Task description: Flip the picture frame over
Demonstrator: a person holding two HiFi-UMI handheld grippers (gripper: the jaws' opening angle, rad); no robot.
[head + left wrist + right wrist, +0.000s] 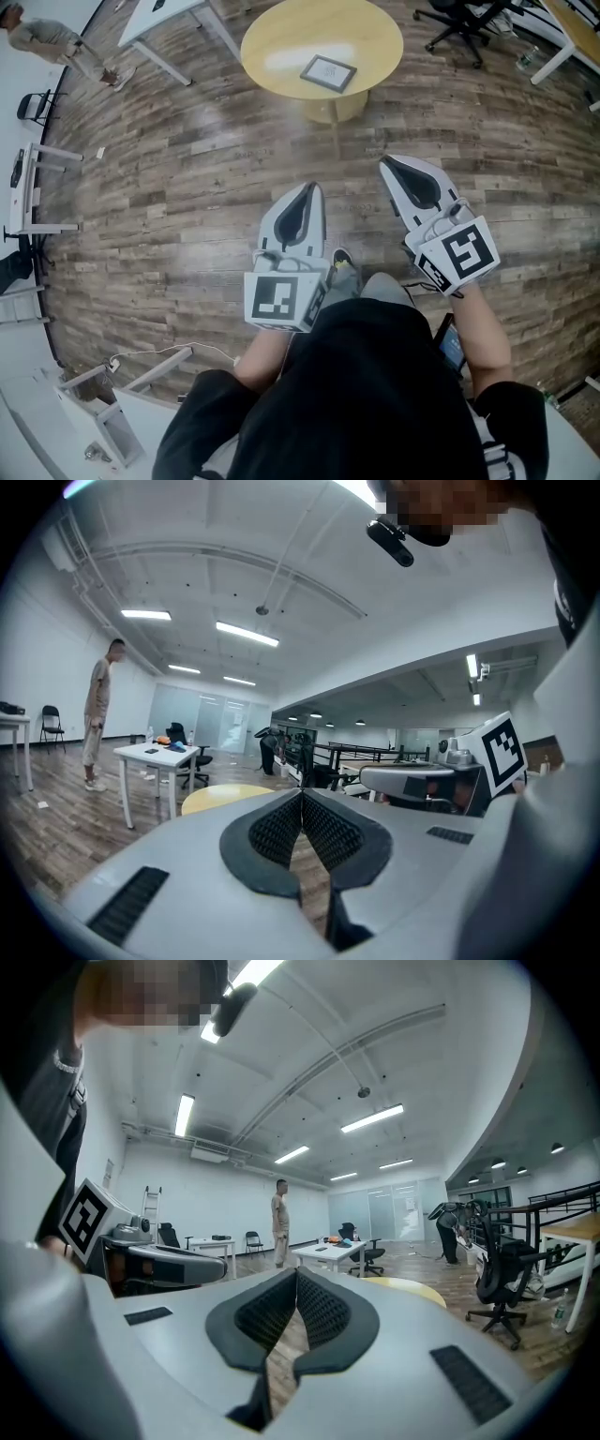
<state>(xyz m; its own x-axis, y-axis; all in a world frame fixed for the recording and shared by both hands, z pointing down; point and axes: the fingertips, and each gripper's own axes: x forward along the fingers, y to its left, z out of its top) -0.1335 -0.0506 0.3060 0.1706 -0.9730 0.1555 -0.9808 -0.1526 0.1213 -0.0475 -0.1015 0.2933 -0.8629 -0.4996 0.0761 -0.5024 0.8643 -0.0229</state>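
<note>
A picture frame (328, 71) with a dark border lies flat on the round yellow table (281, 42) at the far middle of the head view. Both grippers are held close to the person's body, well short of the table, above the wooden floor. My left gripper (309, 187) is shut with nothing in it, its tips meeting in the left gripper view (302, 794). My right gripper (387, 164) is also shut and empty, tips together in the right gripper view (296, 1274). The table's yellow top (225, 797) shows beyond the jaws in both gripper views (412, 1286); the frame is not visible there.
A white desk (169, 19) stands left of the round table, and a black office chair (464, 23) to its right. A person (47, 37) stands at the far left. More white furniture (103, 403) sits at the lower left.
</note>
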